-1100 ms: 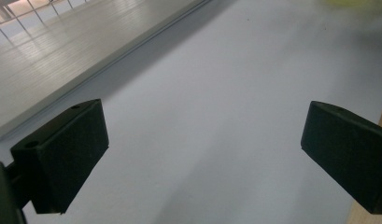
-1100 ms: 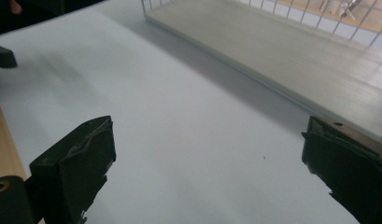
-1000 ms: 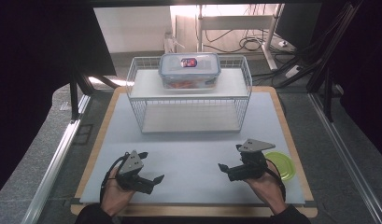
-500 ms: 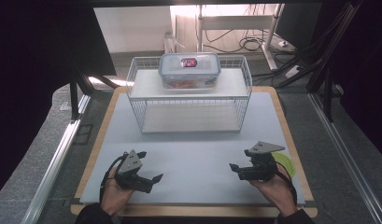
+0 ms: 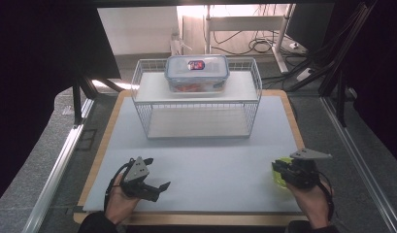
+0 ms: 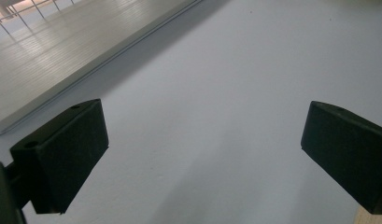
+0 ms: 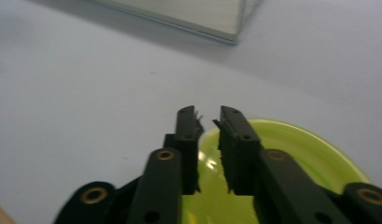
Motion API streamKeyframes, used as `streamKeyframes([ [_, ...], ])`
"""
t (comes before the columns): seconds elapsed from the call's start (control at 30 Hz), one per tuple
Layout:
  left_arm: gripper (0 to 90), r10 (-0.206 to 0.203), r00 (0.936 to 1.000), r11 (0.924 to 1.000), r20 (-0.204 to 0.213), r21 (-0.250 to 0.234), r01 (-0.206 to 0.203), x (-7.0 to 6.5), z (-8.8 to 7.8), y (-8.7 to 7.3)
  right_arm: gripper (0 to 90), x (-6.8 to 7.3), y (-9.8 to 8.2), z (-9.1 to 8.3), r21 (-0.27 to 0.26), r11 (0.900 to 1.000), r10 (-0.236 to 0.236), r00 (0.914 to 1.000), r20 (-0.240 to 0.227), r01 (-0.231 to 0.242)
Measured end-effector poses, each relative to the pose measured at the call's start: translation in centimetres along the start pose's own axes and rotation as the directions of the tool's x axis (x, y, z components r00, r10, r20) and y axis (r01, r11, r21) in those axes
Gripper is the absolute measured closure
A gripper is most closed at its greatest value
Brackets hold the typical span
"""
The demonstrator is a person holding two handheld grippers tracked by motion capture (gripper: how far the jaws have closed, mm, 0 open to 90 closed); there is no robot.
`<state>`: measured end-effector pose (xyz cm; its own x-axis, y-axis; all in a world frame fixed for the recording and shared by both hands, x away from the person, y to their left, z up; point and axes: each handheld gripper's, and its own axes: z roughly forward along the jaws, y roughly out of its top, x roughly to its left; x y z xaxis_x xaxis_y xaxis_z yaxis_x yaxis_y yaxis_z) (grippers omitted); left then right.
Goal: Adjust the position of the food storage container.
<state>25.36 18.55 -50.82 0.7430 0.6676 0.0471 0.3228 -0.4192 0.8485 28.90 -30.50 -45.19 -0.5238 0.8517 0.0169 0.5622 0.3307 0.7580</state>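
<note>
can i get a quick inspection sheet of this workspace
surface: pale mat on a wood-edged board, bare in the middle
job's things: yellow-green plate at the mat's right edge; lidded container on top of the wire rack
clutter: nothing seen
grippers: left gripper open over bare mat; right gripper above the plate's near rim, jaws just been closing to a narrow gap, nothing clearly between them
cables: one trails from each gripper; more on the floor behind
surroundings: dark frame and rails at the sides
</note>
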Motion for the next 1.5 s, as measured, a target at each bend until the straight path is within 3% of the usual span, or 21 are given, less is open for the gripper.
streamKeyframes([
  [0.07, 0.8, 0.0, 1.0, 1.0, -0.002, 0.0, 0.0, 0.0, 0.0, 0.0, 90.0, -0.7, -0.3, -0.6, 0.002, 1.0, 0.019, 0.9992, 0.034, -0.019],
  [0.27, 1.0, 0.001, 1.0, 1.0, -0.002, 0.0, -0.001, 0.0, 0.0, 0.0, 90.0, -2.7, -1.5, -2.1, -0.004, 0.997, 0.075, 0.9908, 0.113, -0.075],
  [0.5, 1.2, 0.007, 1.0, 1.0, -0.004, 0.001, -0.007, -0.1, 0.1, 0.0, 90.0, -4.4, -2.9, -3.2, -0.01, 0.993, 0.12, 0.9762, 0.18, -0.12],
  [0.77, 1.2, 0.007, 1.0, 0.9999, 0.003, 0.008, -0.007, -0.2, 0.3, 0.0, 90.0, -5.6, -3.8, -3.2, 0.001, 0.989, 0.143, 0.9643, 0.223, -0.147],
  [0.9, 1.2, 0.008, 1.0, 0.9999, 0.005, 0.009, -0.008, -0.2, 0.3, 0.0, 90.0, -6.0, -4.1, -3.0, 0.017, 0.986, 0.157, 0.962, 0.224, -0.165],
  [1.0, 1.2, 0.007, 1.0, 0.9999, 0.006, 0.011, -0.007, -0.2, 0.3, 0.0, 90.0, -6.0, -4.3, -2.5, 0.033, 0.984, 0.168, 0.9651, 0.201, -0.178],
  [1.3, 1.3, 0.008, 0.9999, 0.9998, 0.009, 0.018, -0.009, -0.2, 0.5, 0.0, 90.0, -5.1, -4.1, -1.7, 0.063, 0.984, 0.155, 0.9716, 0.179, -0.168],
  [1.5, 1.4, 0.009, 0.9999, 0.9997, 0.013, 0.021, -0.009, -0.2, 0.6, 0.0, 89.9, -4.1, -3.8, -1.2, 0.074, 0.984, 0.15, 0.9791, 0.138, -0.161],
])
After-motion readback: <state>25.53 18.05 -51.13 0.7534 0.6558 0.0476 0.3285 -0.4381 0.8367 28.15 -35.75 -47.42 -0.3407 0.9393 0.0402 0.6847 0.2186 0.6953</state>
